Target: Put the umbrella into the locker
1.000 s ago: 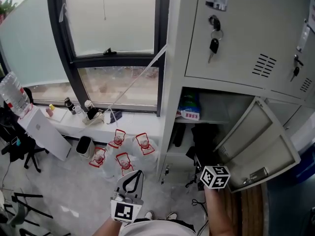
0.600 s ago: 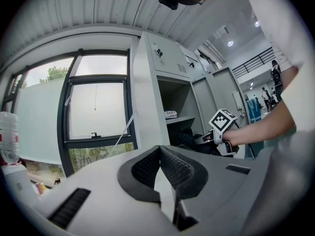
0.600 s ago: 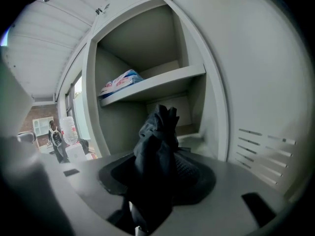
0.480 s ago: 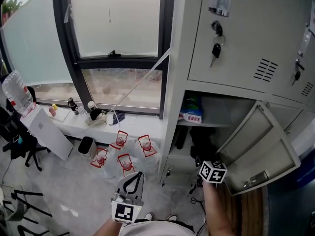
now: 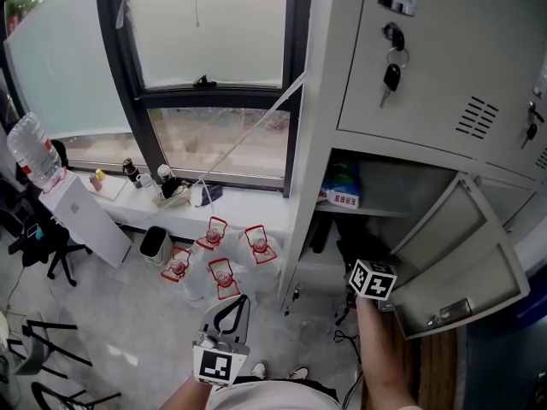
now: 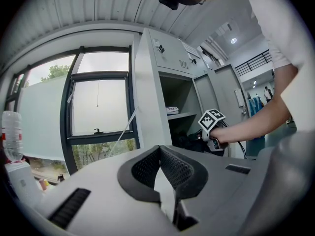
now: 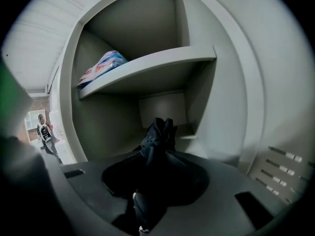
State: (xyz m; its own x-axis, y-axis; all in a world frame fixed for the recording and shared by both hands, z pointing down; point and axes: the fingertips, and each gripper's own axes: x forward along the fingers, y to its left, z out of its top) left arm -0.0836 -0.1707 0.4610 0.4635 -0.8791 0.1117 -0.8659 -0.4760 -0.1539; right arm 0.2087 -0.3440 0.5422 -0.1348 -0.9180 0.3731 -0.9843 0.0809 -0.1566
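Where umbrella [image 7: 156,136] sits: lower locker [image 7: 226,107] bay, under shelf [image 7: 147,70] edge, roomy above.
Right gripper [image 7: 153,156]: jaws just been closing, pinching umbrella fabric.
Left gripper [image 6: 160,149]: jaws together, empty, well outside locker.

Umbrella [image 7: 156,136] black-navy fabric, locker [image 5: 444,75] plain pale grey, shelf packet [image 7: 103,65] blue/white/red, marker cube [image 5: 373,279] black-and-white squares, window frame [image 5: 295,75] black, water jugs [image 5: 224,272] clear with red caps and handles, floor [image 5: 128,331] mottled grey.
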